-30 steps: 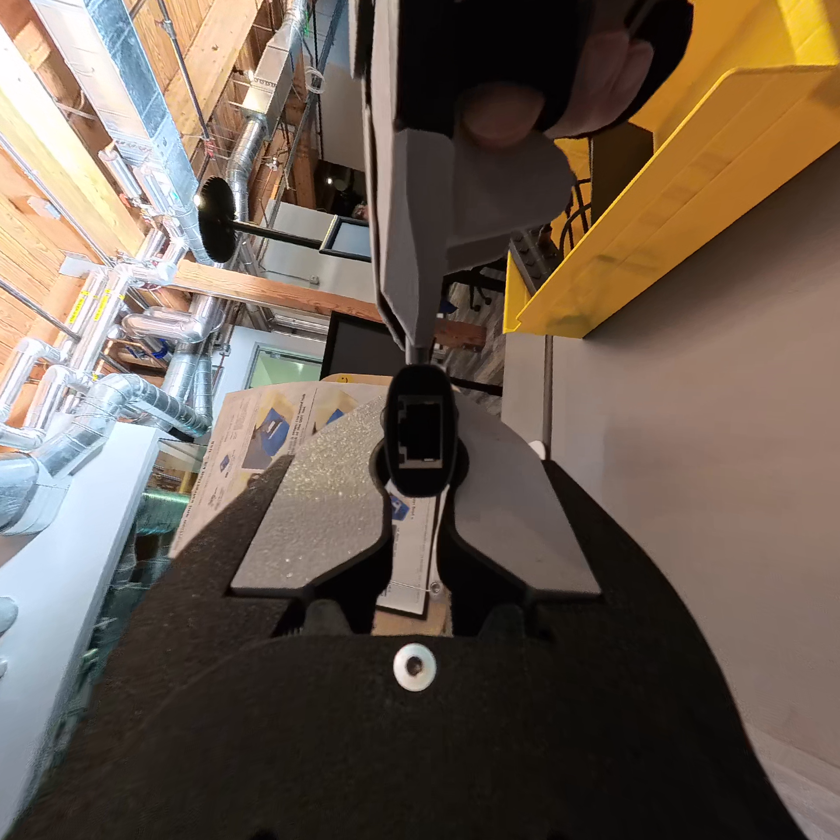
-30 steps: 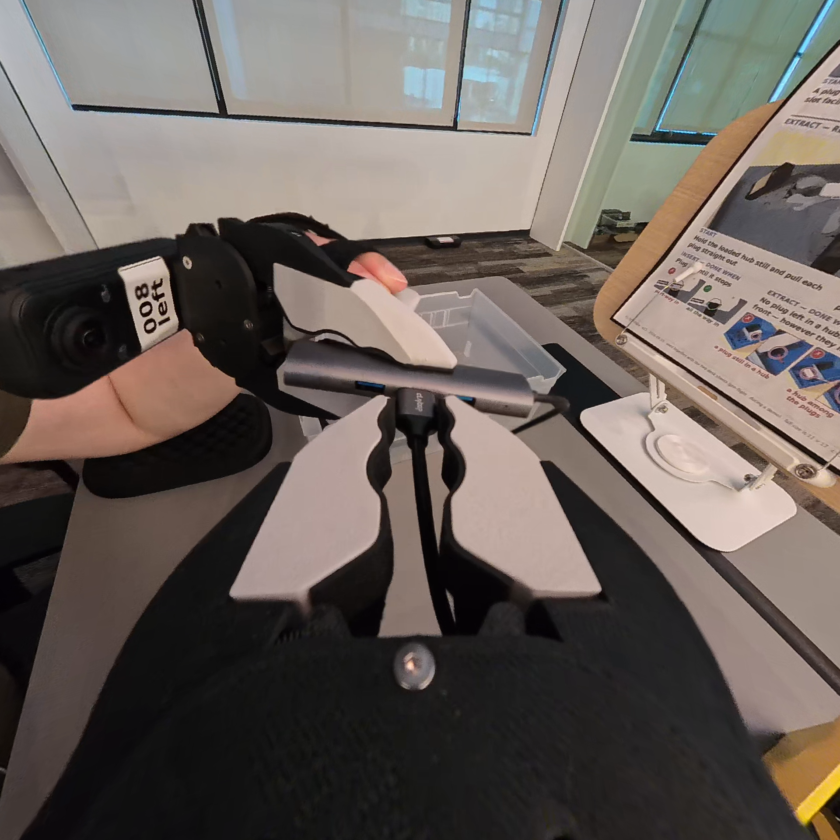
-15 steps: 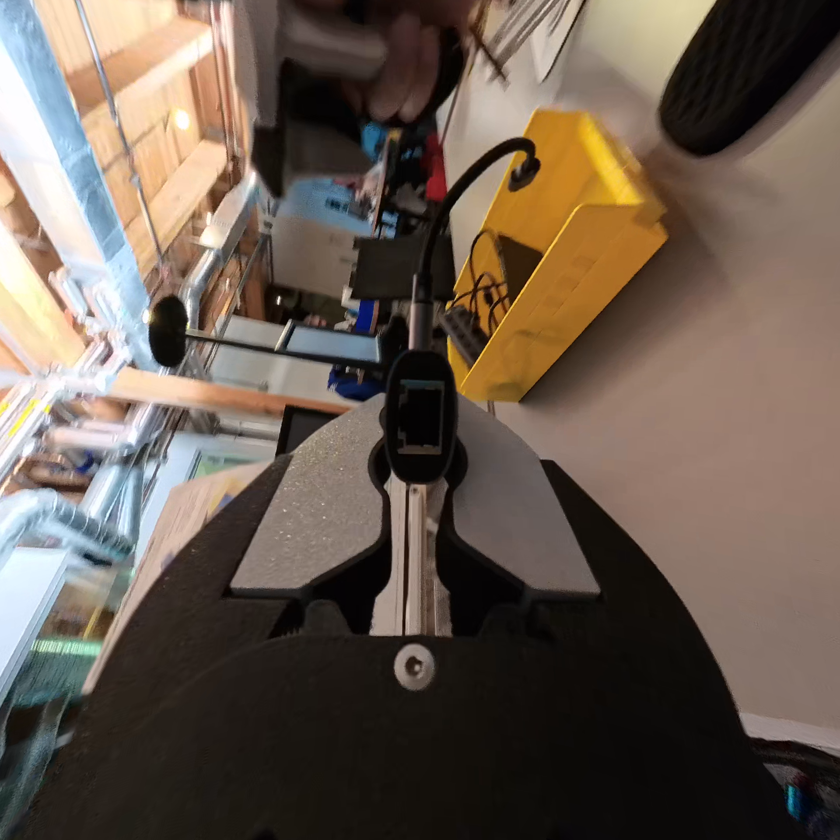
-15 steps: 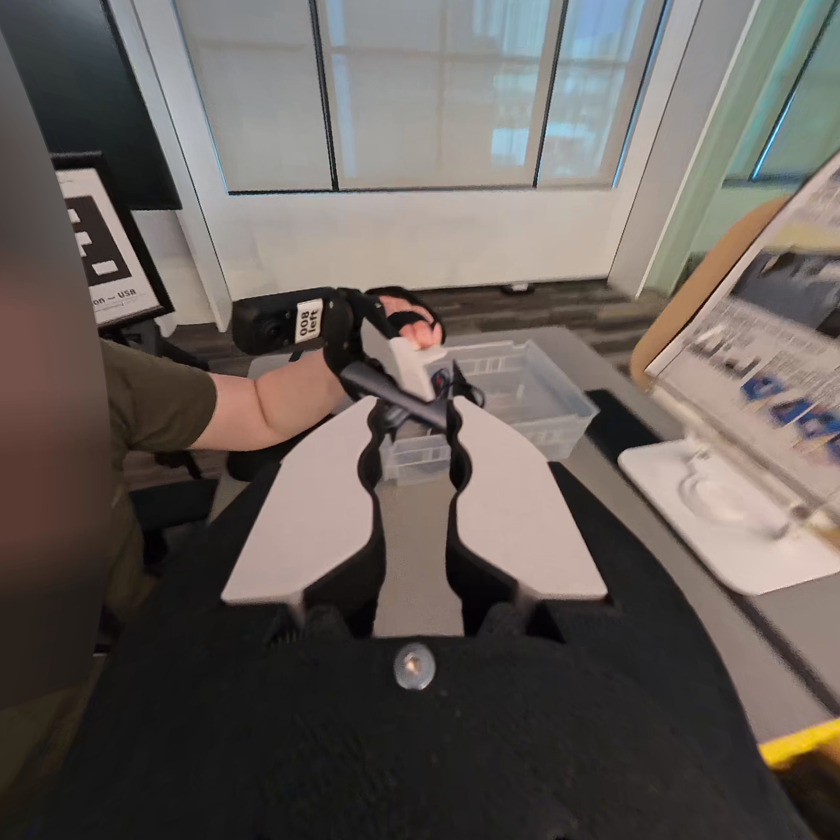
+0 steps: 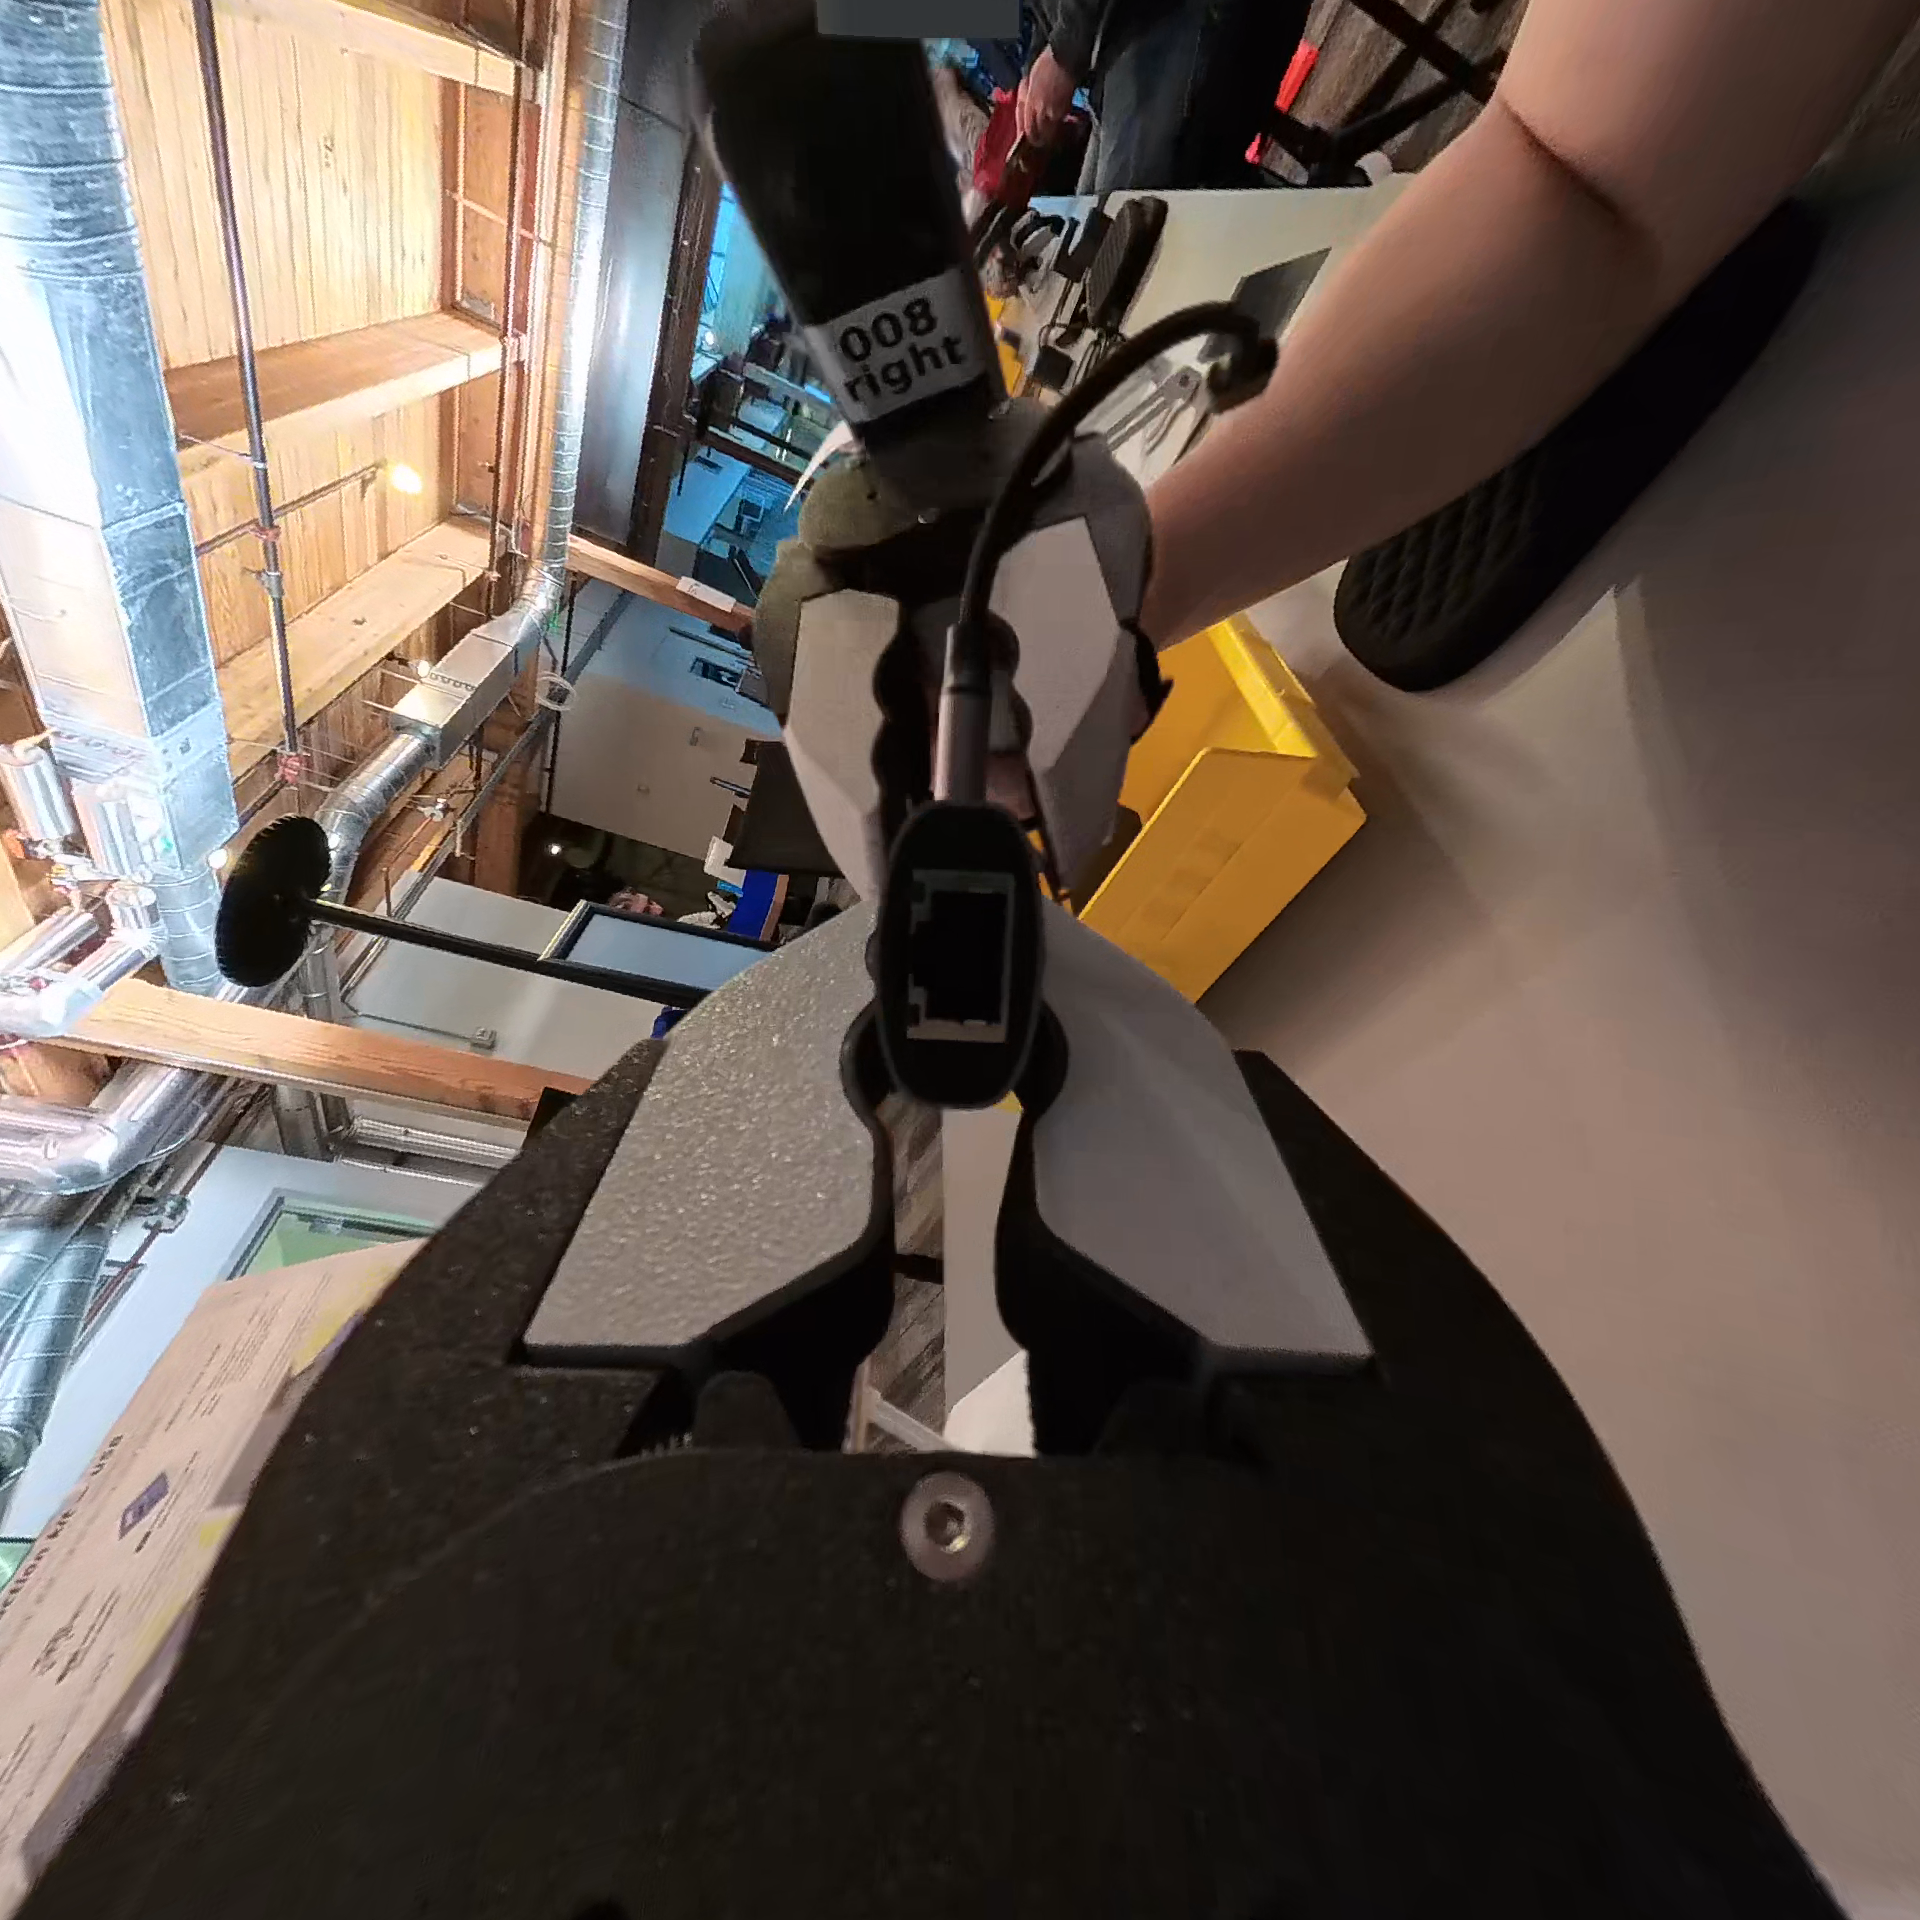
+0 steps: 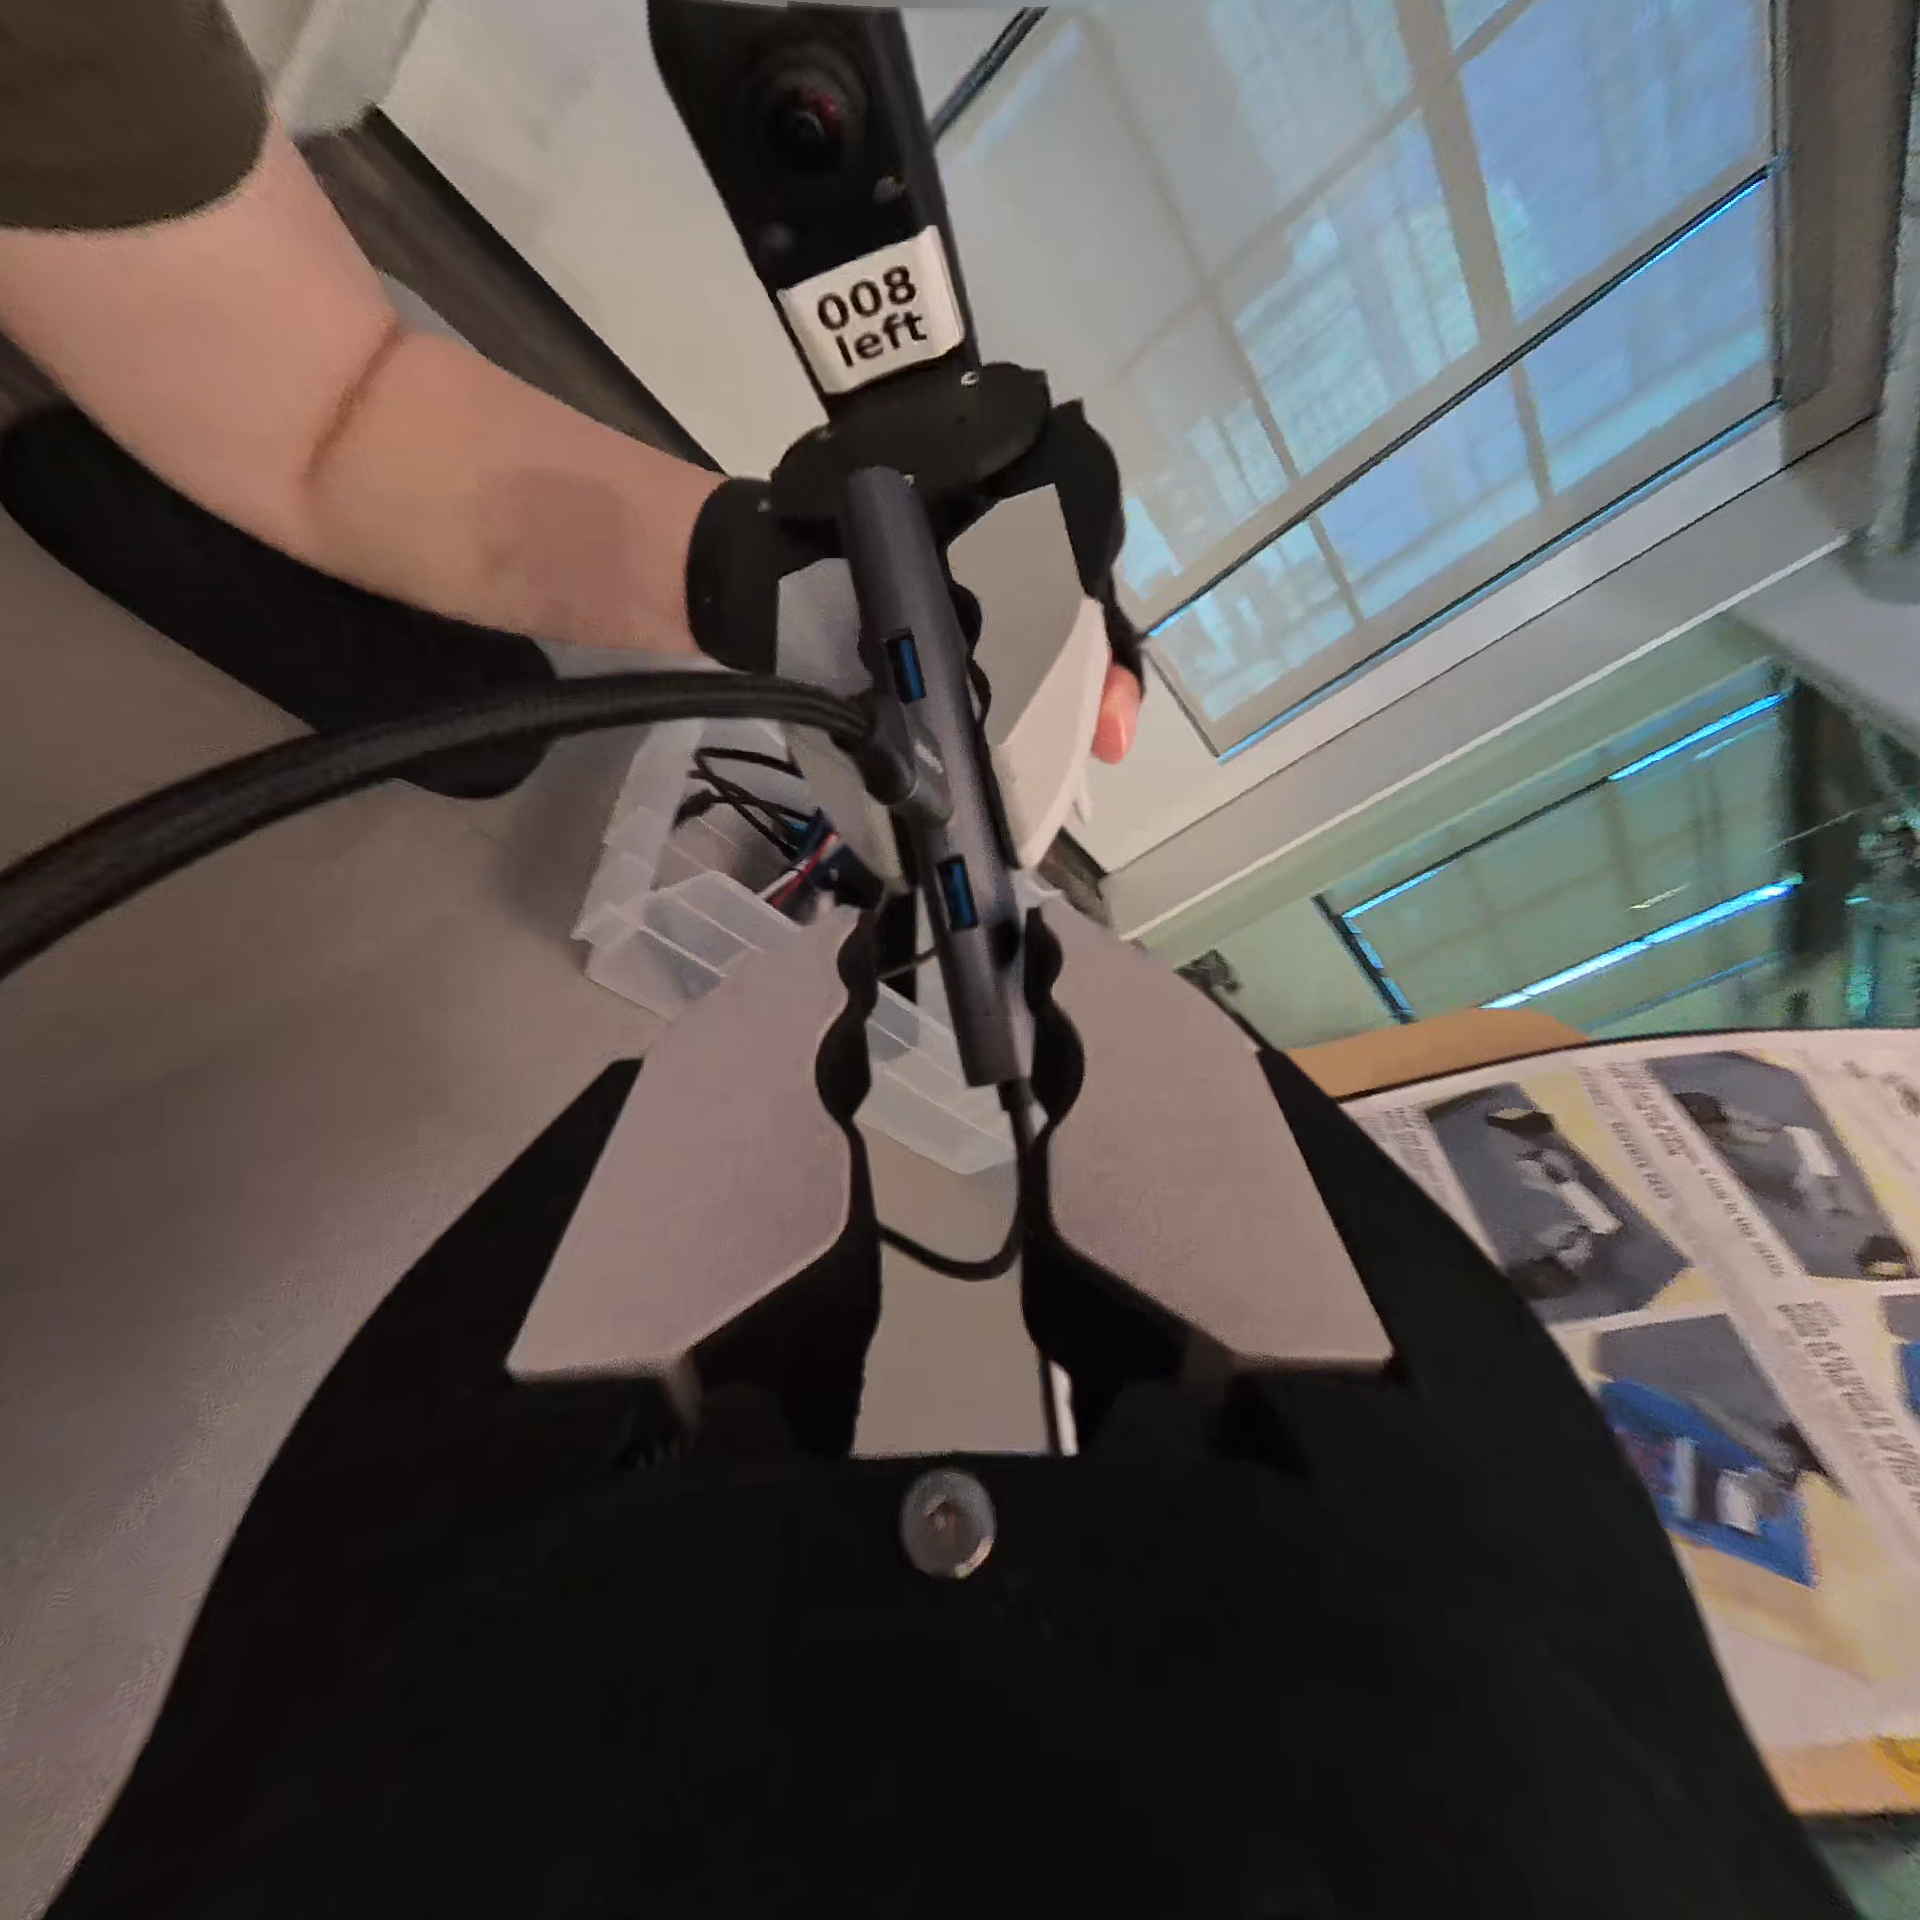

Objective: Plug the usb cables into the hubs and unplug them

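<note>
in the left wrist view the fingers [image 5: 727, 1174] of our left gripper [image 5: 956, 1039] are pinched tight on the dark, rounded end of the hub [image 5: 961, 935], whose square socket faces the camera. the hub is held up in the air, off the bench [image 5: 1610, 1143], and runs away from us toward 12 o'clock.

there our right gripper [image 5: 961, 675] meets it head-on. in the right wrist view its fingers [image 6: 727, 1143] stand only narrowly apart, one on each side of the hub's [image 6: 940, 790] far end, and a gap shows between the hub and the finger at 9 o'clock, so nothing is clamped. a thin lead [image 6: 966, 1262] leaves that end of the hub and loops down between the fingers toward 6 o'clock.

a braided cable [image 6: 416, 743] is plugged into the middle of the hub's side and sweeps off to 9 o'clock; blue sockets above and below it are empty. the left gripper [image 6: 935, 582] grips the hub at 12 o'clock.

under the hub, on the bench, sits a clear tray [image 6: 665, 925] with loose wires in it. an instruction sheet [image 6: 1662, 1299] lies at 3 o'clock. in the left wrist view a yellow bin [image 5: 1247, 831] and a black pad [image 5: 1507, 540] lie toward 2 o'clock.
</note>
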Tool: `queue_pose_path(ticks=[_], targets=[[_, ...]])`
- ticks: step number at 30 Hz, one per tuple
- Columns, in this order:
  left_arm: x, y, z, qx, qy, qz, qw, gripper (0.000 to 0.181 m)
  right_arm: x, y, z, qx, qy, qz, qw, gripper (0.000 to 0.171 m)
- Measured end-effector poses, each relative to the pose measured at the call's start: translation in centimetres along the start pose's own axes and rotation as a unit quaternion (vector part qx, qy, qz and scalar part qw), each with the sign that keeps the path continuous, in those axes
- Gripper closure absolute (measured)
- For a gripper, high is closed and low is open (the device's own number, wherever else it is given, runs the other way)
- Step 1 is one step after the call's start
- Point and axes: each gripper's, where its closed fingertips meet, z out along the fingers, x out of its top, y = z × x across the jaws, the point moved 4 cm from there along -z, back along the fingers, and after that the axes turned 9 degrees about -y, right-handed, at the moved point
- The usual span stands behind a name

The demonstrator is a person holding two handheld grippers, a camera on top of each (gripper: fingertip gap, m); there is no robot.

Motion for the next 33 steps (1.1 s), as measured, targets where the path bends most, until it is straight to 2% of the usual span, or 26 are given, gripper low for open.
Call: queue_pose_path(ticks=[4, 6, 10, 12, 13, 14, 15, 17, 20, 22, 26, 28, 29, 31, 33], targets=[[0.3, 0.4, 0.4, -0.014, 0.017, -0.016, 1.0, 0.164, -0.3, -0.2, 0.5, -0.026, -0.03, -0.043, 0.998, 0.146], [0.3, 0.5, 0.5, -0.019, 0.022, -0.024, 0.999, 0.164, -0.5, -0.2, 0.5, -0.02, -0.031, -0.03, 0.999, 0.153], [-0.5, 0.0, 1.0, -0.025, 0.006, -0.084, 0.996, 0.162, -1.3, 0.7, 0.5, -0.002, -0.055, 0.027, 0.998, 0.154], [-1.6, -1.3, 0.8, 0.005, -0.024, -0.114, 0.993, 0.159, -2.2, 2.2, -0.3, -0.023, -0.075, 0.054, 0.995, 0.154], [-2.6, -2.3, 0.5, 0.034, -0.051, -0.132, 0.989, 0.165, -3.0, 3.5, -1.1, -0.043, -0.092, 0.07, 0.992, 0.154], [-3.7, -3.1, 0.1, 0.055, -0.079, -0.151, 0.984, 0.181, -3.9, 5.2, -2.3, -0.081, -0.108, 0.091, 0.987, 0.154], [-4.5, -3.5, -0.3, 0.054, -0.097, -0.172, 0.979, 0.181, -5.1, 7.0, -3.9, -0.118, -0.124, 0.12, 0.978, 0.154], [-5.0, -3.7, -0.7, 0.041, -0.104, -0.203, 0.973, 0.181, -8.3, 10.6, -7.4, -0.191, -0.16, 0.214, 0.944, 0.154], [-5.0, -3.9, -0.6, 0.034, -0.109, -0.226, 0.967, 0.181, -15.2, 13.4, -12.9, -0.289, -0.258, 0.327, 0.862, 0.154], [-5.0, -3.7, -0.3, 0.029, -0.123, -0.221, 0.967, 0.181, -19.7, 13.3, -15.3, -0.299, -0.323, 0.397, 0.806, 0.155], [-5.2, -3.1, 0.1, 0.012, -0.146, -0.222, 0.964, 0.181, -26.9, 9.5, -17.0, -0.213, -0.436, 0.558, 0.673, 0.154], [-5.3, -3.0, 0.2, 0.004, -0.152, -0.23, 0.961, 0.181, -29.0, 7.5, -16.9, -0.156, -0.457, 0.601, 0.636, 0.154], [-5.4, -2.9, 0.3, -0.002, -0.155, -0.23, 0.961, 0.181, -29.3, 7.1, -16.8, -0.133, -0.454, 0.611, 0.635, 0.154], [-5.6, -2.7, 0.4, -0.006, -0.162, -0.226, 0.961, 0.181, -28.9, 7.3, -16.3, -0.062, -0.423, 0.625, 0.654, 0.154], [-5.8, -2.4, 0.5, -0.014, -0.168, -0.227, 0.959, 0.181, -28.1, 7.6, -15.5, 0.072, -0.409, 0.602, 0.682, 0.154]])
